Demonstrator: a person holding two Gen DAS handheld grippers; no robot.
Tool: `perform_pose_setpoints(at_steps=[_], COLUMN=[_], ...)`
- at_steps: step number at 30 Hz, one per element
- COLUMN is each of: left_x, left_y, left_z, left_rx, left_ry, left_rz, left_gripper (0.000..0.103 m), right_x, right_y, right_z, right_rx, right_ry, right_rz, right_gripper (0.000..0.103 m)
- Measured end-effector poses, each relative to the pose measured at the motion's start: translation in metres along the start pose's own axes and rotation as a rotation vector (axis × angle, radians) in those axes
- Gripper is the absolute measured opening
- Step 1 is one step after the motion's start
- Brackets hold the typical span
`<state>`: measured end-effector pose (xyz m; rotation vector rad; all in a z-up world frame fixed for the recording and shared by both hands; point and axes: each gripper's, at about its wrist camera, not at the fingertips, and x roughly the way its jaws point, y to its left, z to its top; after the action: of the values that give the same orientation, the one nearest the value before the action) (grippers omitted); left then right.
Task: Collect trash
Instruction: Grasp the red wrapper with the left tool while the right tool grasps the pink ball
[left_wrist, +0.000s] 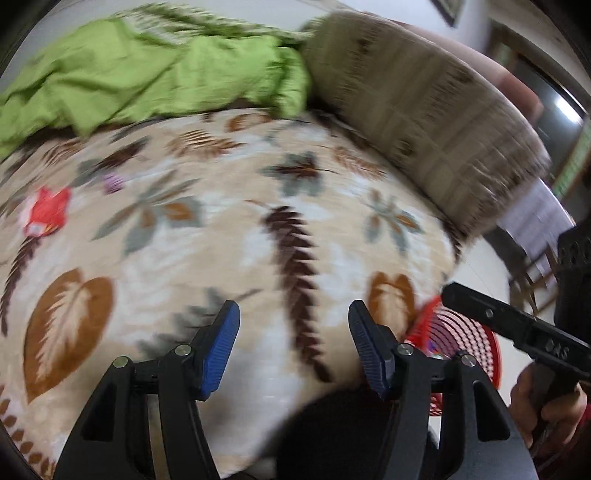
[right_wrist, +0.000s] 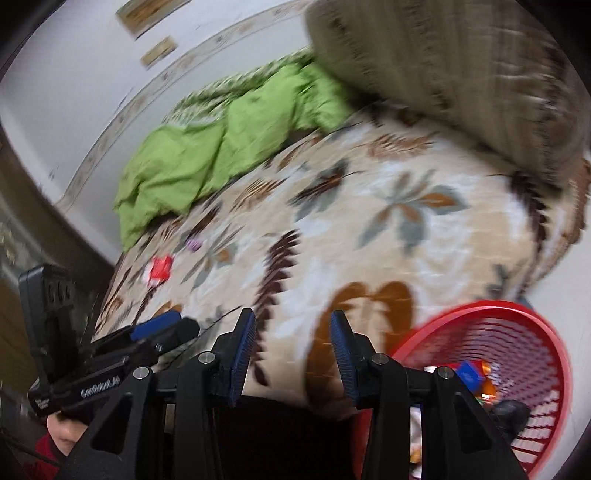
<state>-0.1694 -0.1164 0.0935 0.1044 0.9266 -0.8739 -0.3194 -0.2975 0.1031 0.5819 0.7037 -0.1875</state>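
Where the leaf-print blanket (left_wrist: 221, 236) covers the bed, both grippers (left_wrist: 293, 347) (right_wrist: 291, 354) agape and empty, red basket (right_wrist: 517, 354) alongside.

White lettering on the left hand-held gripper (right_wrist: 177, 328) body, too blurred to read

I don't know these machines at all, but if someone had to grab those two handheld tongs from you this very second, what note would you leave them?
Left tongs: open, nothing between the pads.
Right tongs: open, also empty.
Red basket: on the floor beside the bed, with some colourful scraps already inside.
Still on the leaf-patterned blanket: a red wrapper and a small purple scrap, both towards the green bedding.
Left to do: pick up those two pieces and drop them in the basket. The pictures are blurred, so look for smaller bits too.
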Motion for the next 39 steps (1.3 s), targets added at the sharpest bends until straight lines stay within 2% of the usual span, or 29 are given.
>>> perform_pose_setpoints(at_steps=[12, 15, 22, 26, 30, 31, 33, 37, 39], left_x=[-0.020, -0.029, -0.033, -0.012, 0.014, 0.018, 0.031, 0.052, 0.055], left_y=[0.138, 0.179, 0.264, 0.308, 0.337, 0.340, 0.342, 0.330, 0.327], left_z=[0.016, 0.026, 0.045, 0.062, 0.074, 0.075, 0.077, 0.083, 0.082], left_rx=[-0.281, -0.342, -0.444, -0.485, -0.504, -0.507, -0.513, -0.481, -0.479], left_ry=[-0.085, -0.108, -0.127, -0.090, -0.056, -0.054, -0.048, -0.053, -0.069], left_rz=[0.172, 0.241, 0.347, 0.319, 0.333, 0.325, 0.292, 0.289, 0.300], left_gripper=[0.060, 0.060, 0.060, 0.060, 0.057, 0.055, 0.042, 0.021, 0.021], right_x=[0.078, 0.097, 0.144, 0.170, 0.193, 0.198, 0.210, 0.247, 0.264], right_y=[0.083, 0.099, 0.132, 0.151, 0.165, 0.167, 0.172, 0.180, 0.184], right_z=[0.014, 0.020, 0.047, 0.063, 0.074, 0.076, 0.081, 0.097, 0.104], right_rx=[-0.190, -0.232, -0.298, -0.313, -0.326, -0.325, -0.332, -0.312, -0.299], right_ry=[0.101, 0.137, 0.164, 0.162, 0.165, 0.171, 0.186, 0.200, 0.197], right_rz=[0.097, 0.119, 0.150, 0.156, 0.174, 0.185, 0.197, 0.197, 0.194], right_gripper=[0.044, 0.044, 0.044, 0.044, 0.044, 0.044, 0.044, 0.044, 0.044])
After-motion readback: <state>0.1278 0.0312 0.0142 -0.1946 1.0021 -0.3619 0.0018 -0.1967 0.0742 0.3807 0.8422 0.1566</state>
